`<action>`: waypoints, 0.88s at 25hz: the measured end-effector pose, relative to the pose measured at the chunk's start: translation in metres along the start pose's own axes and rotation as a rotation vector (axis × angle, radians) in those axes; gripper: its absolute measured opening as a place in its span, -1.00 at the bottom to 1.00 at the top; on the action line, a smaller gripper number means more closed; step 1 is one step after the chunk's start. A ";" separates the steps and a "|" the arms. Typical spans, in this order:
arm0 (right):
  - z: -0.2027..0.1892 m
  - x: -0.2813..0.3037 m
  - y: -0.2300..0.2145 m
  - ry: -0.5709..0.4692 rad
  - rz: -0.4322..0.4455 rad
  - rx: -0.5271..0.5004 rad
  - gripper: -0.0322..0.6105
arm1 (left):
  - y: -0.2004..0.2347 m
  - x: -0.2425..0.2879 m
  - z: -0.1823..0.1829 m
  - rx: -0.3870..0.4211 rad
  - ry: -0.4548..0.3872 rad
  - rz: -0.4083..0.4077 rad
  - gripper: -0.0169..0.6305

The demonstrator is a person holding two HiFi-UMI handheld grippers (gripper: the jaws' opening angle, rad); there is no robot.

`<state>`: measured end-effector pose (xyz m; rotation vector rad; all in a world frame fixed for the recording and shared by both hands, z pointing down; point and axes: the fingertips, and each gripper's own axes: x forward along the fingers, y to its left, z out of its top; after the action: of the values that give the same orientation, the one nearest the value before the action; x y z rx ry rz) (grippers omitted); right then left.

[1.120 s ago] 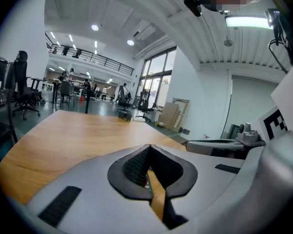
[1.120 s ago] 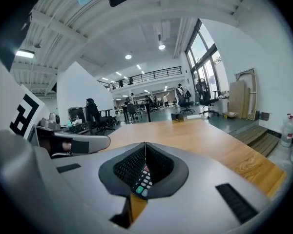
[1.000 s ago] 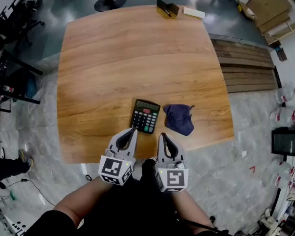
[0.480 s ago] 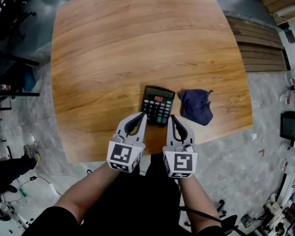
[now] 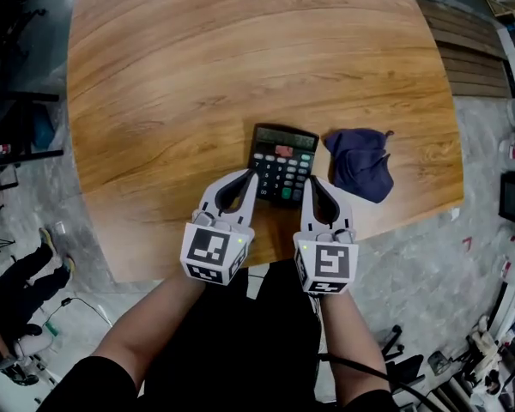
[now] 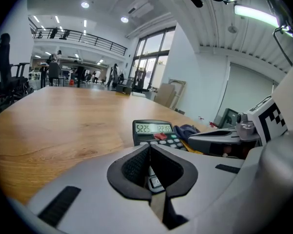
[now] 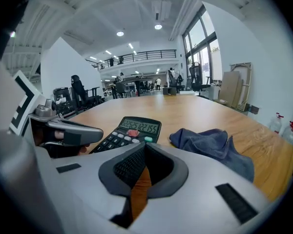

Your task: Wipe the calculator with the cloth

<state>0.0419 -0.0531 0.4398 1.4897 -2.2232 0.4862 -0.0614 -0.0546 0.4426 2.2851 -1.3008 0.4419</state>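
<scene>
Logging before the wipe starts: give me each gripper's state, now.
Left gripper: closed, holding nothing.
Right gripper: closed, holding nothing; the cloth lies on the table beside the calculator.

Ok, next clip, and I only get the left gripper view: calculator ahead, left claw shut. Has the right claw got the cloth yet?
Observer: No. In the right gripper view the right claw is shut on nothing; the cloth lies ahead of it on the table.
Operator: Where does it lie from the calculator?
Observer: In the head view, to the calculator's right, crumpled, with a strip of wood between them.
Operator: Close to an edge?
Observer: Yes, the head view shows it by the table's near edge, toward the right corner.
</scene>
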 end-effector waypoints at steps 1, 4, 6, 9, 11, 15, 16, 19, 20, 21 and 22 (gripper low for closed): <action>-0.003 0.002 0.001 0.006 0.002 0.002 -0.85 | 0.000 0.001 -0.001 -0.006 0.002 -0.005 -0.92; -0.011 0.008 0.005 0.029 0.005 0.009 -0.85 | 0.000 0.002 -0.004 -0.017 0.011 -0.039 -0.73; -0.014 0.010 0.007 0.039 -0.004 0.009 -0.85 | 0.000 0.001 -0.005 -0.021 0.012 -0.060 -0.65; -0.016 0.011 0.006 0.055 -0.022 0.019 -0.85 | 0.002 0.001 -0.005 -0.046 0.017 -0.086 -0.54; -0.016 0.011 0.005 0.066 -0.020 0.043 -0.85 | 0.003 0.000 -0.005 -0.059 0.027 -0.105 -0.47; -0.020 0.011 -0.003 0.092 -0.019 0.094 -0.85 | -0.002 0.003 -0.008 -0.055 0.055 -0.148 -0.32; -0.021 0.012 -0.005 0.096 -0.020 0.100 -0.85 | -0.003 0.004 -0.009 -0.055 0.060 -0.157 -0.30; -0.022 0.013 -0.005 0.095 -0.023 0.100 -0.85 | -0.006 0.008 -0.011 -0.060 0.085 -0.184 -0.26; -0.023 0.013 -0.005 0.095 -0.024 0.100 -0.85 | -0.008 0.009 -0.012 -0.063 0.096 -0.197 -0.25; -0.023 0.013 -0.006 0.097 -0.026 0.102 -0.85 | -0.010 0.011 -0.012 -0.069 0.106 -0.213 -0.25; -0.024 0.013 -0.007 0.101 -0.027 0.107 -0.85 | -0.013 0.013 -0.012 -0.079 0.116 -0.232 -0.25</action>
<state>0.0471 -0.0535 0.4674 1.5108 -2.1266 0.6662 -0.0444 -0.0514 0.4557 2.2737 -0.9660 0.4265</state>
